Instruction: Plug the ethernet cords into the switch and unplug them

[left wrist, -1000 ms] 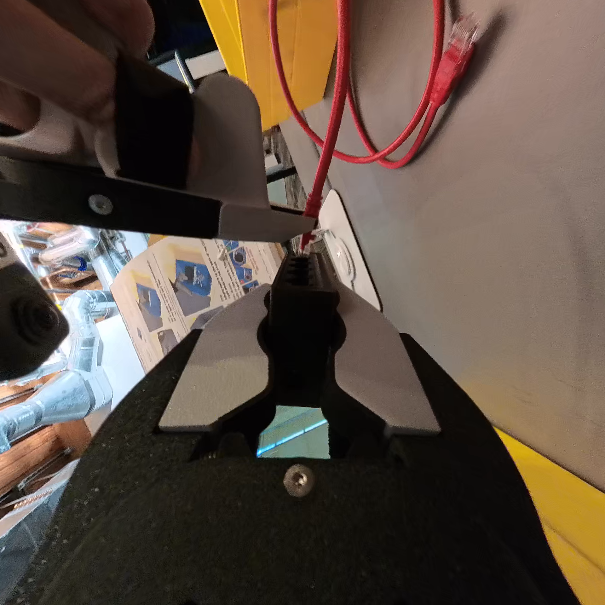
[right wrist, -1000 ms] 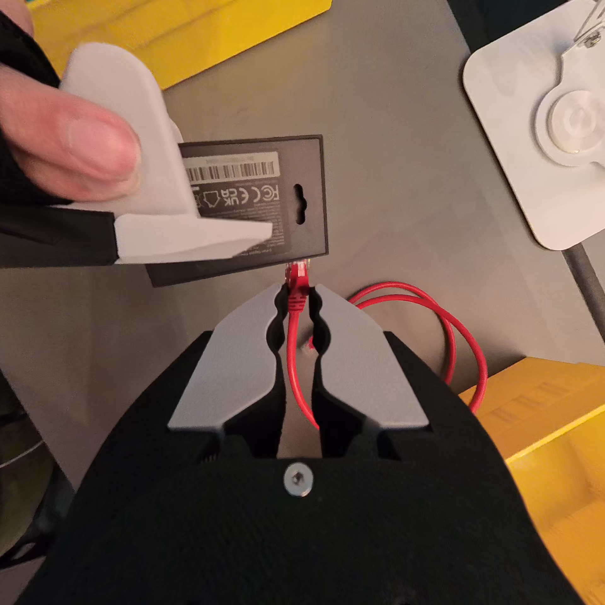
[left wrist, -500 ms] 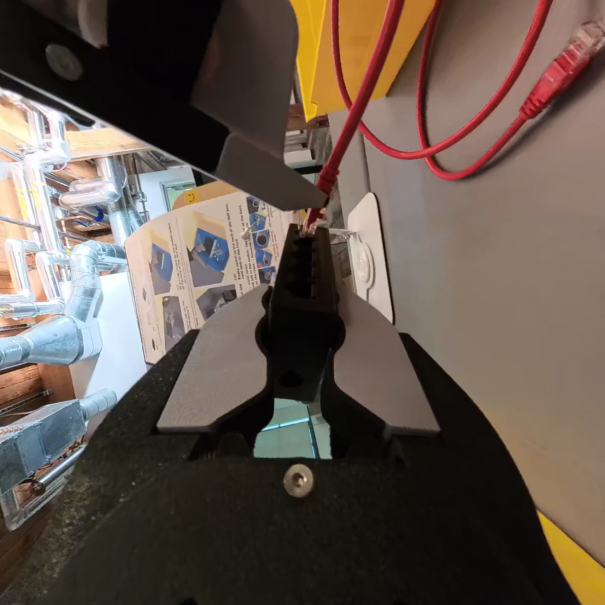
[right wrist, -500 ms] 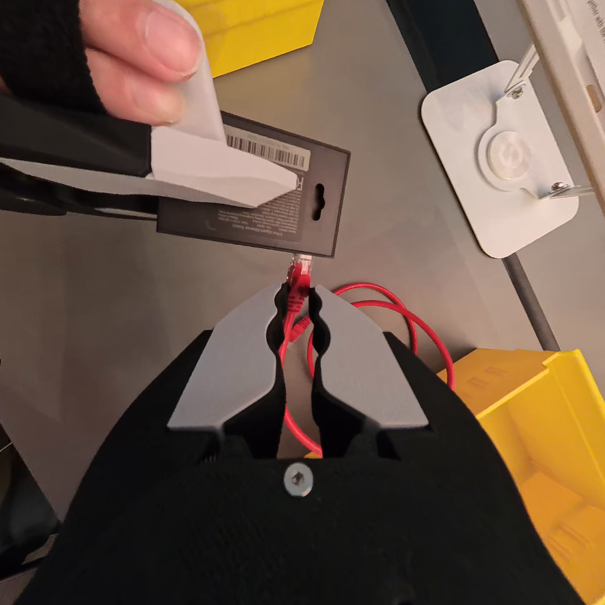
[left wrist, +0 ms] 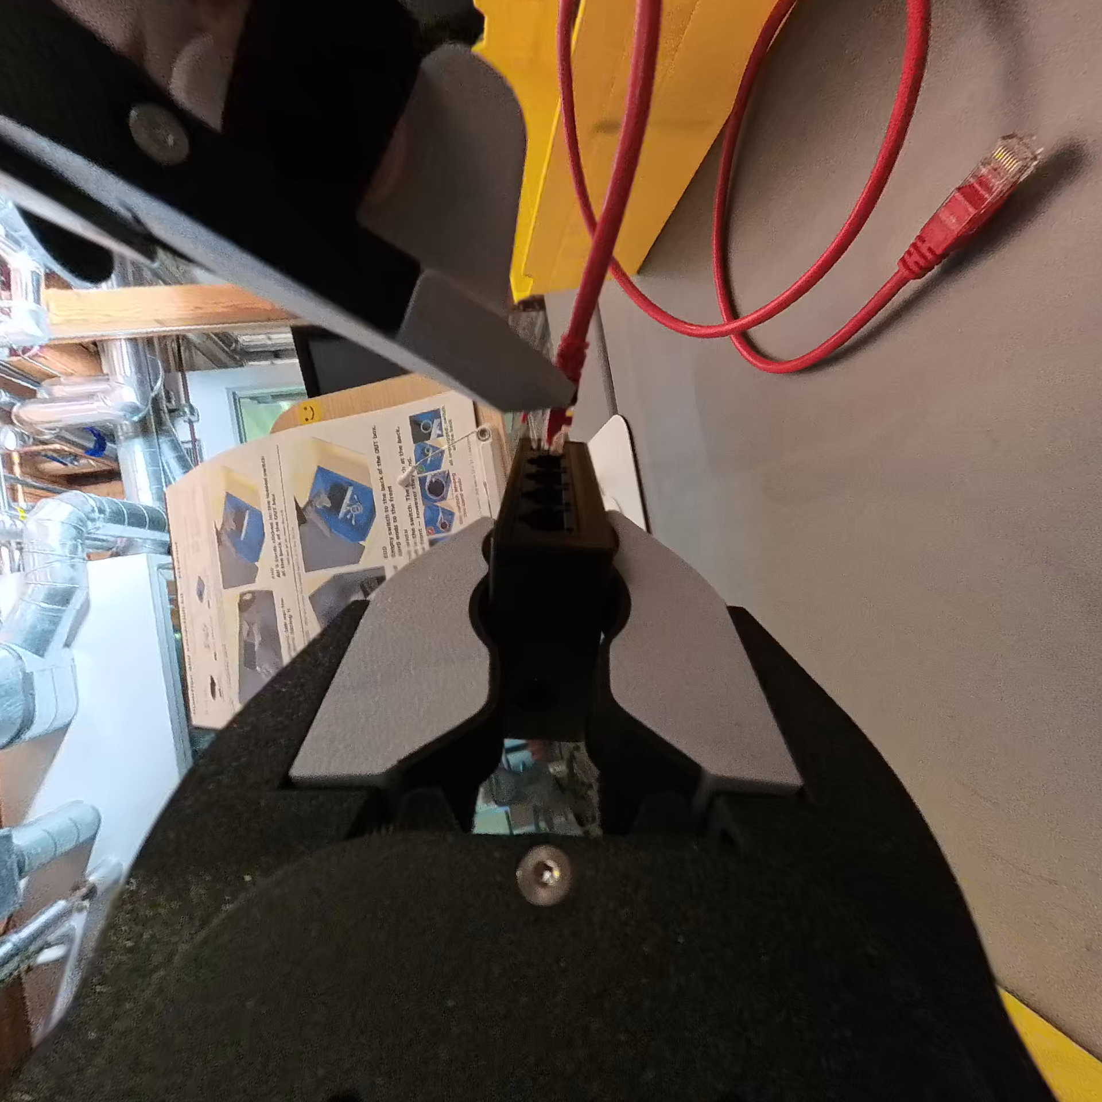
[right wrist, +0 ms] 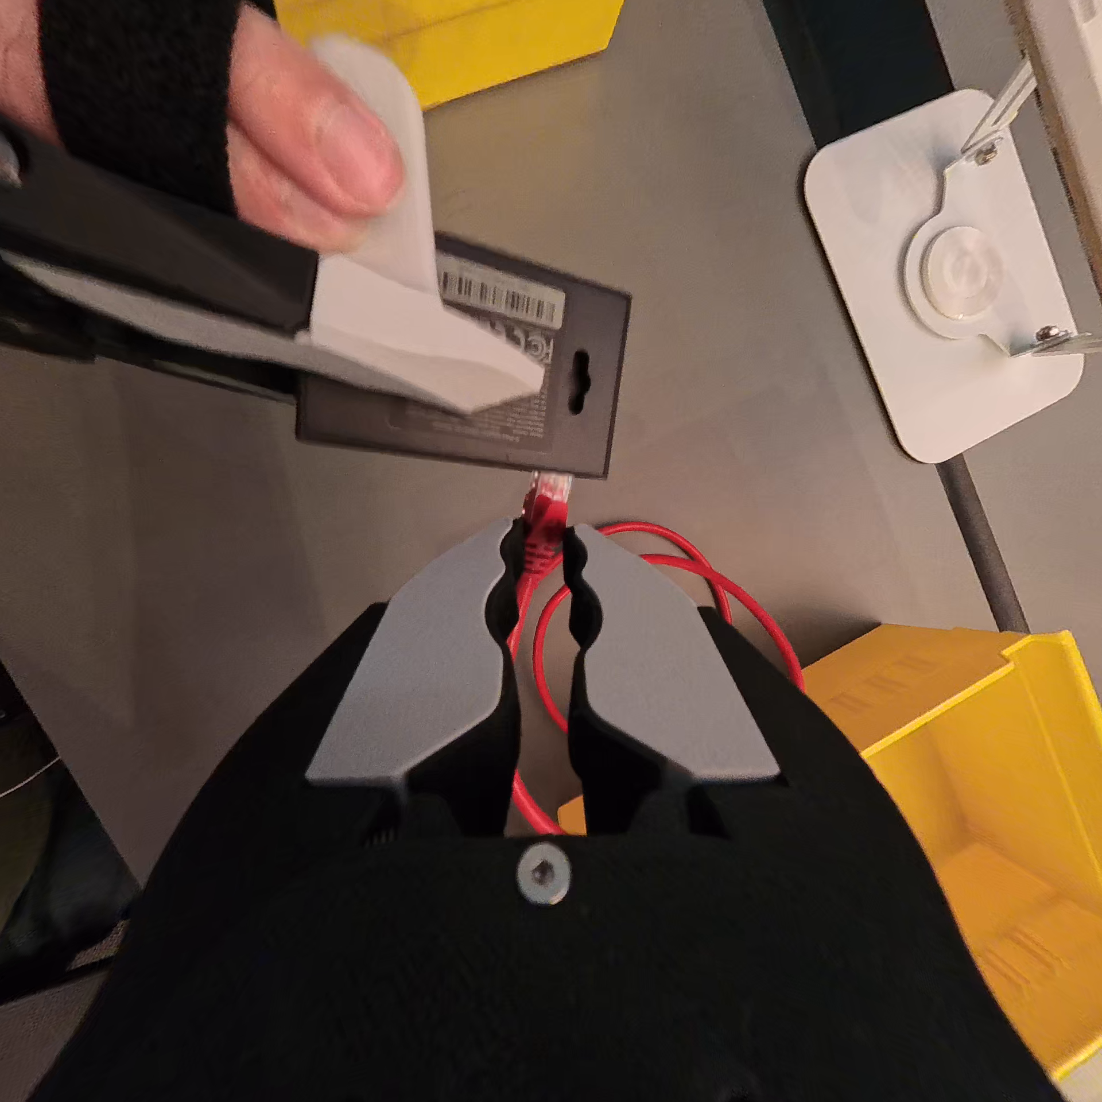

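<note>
Here, the left gripper (left wrist: 551, 572) clamped the black switch (left wrist: 551, 536) across its flat faces, ports facing the right gripper (right wrist: 539, 531), which pinched the red plug (right wrist: 545, 513) by its boot, clear tip at the switch's edge. Both looked light; the stiff plug seemed best held at the boot, its latch tab likely fragile. The left view alone showed the port row and the cord's free plug (left wrist: 978, 179) at 2 o'clock; the right view showed the switch's underside and a yellow bin (right wrist: 954, 775) at 4 o'clock.
</note>
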`<act>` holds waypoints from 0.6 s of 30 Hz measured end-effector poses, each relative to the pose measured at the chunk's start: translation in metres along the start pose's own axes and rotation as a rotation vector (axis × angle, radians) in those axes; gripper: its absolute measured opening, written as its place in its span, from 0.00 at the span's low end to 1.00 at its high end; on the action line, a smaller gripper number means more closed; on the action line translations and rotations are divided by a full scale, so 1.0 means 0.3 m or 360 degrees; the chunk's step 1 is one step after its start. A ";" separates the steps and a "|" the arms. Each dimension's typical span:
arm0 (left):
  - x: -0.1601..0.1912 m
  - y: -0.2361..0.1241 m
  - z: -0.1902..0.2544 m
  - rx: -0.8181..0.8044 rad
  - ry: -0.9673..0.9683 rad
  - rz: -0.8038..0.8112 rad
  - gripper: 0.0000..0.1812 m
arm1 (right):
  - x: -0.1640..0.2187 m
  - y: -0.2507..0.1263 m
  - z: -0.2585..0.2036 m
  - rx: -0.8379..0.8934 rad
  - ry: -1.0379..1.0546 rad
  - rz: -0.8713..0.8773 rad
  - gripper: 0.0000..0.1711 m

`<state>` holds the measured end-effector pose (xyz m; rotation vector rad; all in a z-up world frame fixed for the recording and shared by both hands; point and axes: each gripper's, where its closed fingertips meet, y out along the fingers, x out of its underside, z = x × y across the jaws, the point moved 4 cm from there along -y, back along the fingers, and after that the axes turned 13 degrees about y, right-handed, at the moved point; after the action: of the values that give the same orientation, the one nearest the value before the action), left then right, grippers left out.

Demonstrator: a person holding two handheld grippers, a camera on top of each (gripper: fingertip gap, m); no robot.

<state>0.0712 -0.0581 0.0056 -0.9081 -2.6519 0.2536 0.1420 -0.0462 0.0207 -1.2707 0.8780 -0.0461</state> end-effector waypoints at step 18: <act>-0.012 -0.001 -0.032 -0.0099 0.0023 -0.0081 0.16 | -0.028 -0.004 0.032 -0.0003 -0.0110 0.0181 0.09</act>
<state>0.0772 -0.0600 0.0137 -0.8568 -2.6789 0.1525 0.1426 -0.0348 0.0264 -1.2153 0.8888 0.0883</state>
